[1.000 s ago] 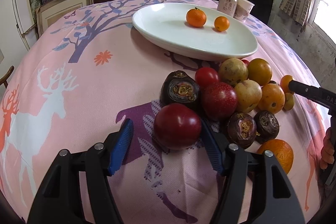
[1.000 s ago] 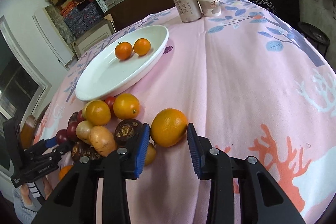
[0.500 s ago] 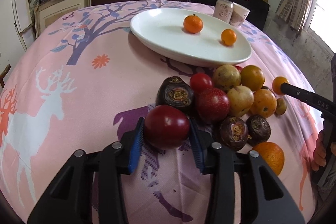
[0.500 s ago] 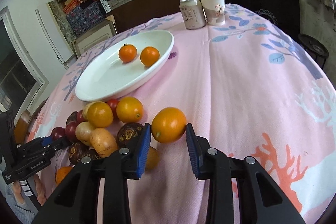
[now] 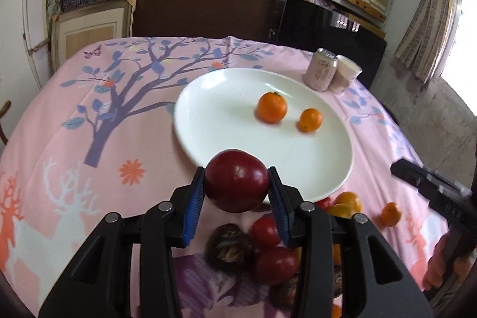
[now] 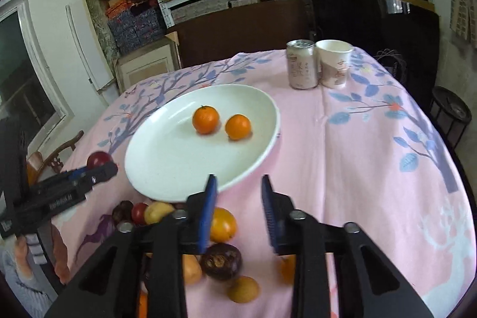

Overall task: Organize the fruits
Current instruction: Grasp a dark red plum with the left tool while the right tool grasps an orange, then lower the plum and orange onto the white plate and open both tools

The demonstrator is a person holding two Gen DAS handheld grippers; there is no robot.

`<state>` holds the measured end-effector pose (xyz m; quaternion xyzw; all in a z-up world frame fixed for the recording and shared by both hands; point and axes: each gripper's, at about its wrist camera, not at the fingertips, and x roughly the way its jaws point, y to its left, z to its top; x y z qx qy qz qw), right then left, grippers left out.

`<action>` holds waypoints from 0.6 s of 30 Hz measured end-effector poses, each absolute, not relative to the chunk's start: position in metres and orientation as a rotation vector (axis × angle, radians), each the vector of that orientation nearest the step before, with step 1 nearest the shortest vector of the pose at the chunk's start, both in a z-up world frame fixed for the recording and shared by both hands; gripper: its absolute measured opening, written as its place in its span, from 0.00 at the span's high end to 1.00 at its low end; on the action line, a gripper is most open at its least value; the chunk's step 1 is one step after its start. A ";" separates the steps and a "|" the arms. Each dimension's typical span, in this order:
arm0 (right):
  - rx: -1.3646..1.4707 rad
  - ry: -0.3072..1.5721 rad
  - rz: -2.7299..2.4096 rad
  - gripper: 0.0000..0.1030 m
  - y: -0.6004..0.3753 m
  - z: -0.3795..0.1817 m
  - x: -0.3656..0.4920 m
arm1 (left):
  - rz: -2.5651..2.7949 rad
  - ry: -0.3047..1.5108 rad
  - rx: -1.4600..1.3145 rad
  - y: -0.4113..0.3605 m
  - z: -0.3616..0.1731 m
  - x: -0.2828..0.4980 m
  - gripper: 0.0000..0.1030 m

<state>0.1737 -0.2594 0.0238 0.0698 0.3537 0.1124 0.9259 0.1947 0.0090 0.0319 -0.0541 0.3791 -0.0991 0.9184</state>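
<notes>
The left tool [image 5: 237, 189] is clamped on a dark red fruit [image 5: 236, 180], its blue pads pressed against both sides. The fruit hangs clear of the desk [image 5: 74, 145], just over the near rim of the white plate [image 5: 208, 109]. In the right wrist view the same tool [image 6: 98, 169] shows left of the plate with the red fruit [image 6: 99, 159] at its tip.

The right tool [image 6: 238, 192] holds nothing: its jaws are opening, with only a bare gap between the pads, and it hovers at the plate's [image 6: 155, 163] near edge.

Two oranges [image 6: 205, 119] [image 6: 238, 126] lie on the plate, side by side and slightly apart, toward its far right part.

The rest of the fruit is heaped on the pink cloth on the near side of the plate: an orange one [image 6: 222, 224], a dark wrinkled one [image 6: 220, 260], a yellowish one [image 6: 158, 212], a small red one [image 6: 138, 213] and a brownish one [image 6: 243, 289] nearest the camera. A small orange [image 5: 391, 214] lies alone to the right of the heap, in the left wrist view.

A can [image 6: 301, 63] and a paper cup [image 6: 333, 62] stand touching beyond the plate, to its far right.
</notes>
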 end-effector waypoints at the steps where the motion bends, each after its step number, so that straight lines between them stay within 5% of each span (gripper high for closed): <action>1: 0.114 0.722 0.218 0.56 -0.264 0.019 0.163 | -0.218 0.772 -0.103 0.007 0.032 0.193 0.61; 8: 0.103 0.840 0.154 0.56 -0.290 -0.032 0.149 | -0.238 0.761 -0.087 0.005 0.030 0.184 0.61; 18: 0.115 0.835 0.144 0.60 -0.289 -0.034 0.159 | -0.239 0.769 -0.080 0.005 0.028 0.180 0.61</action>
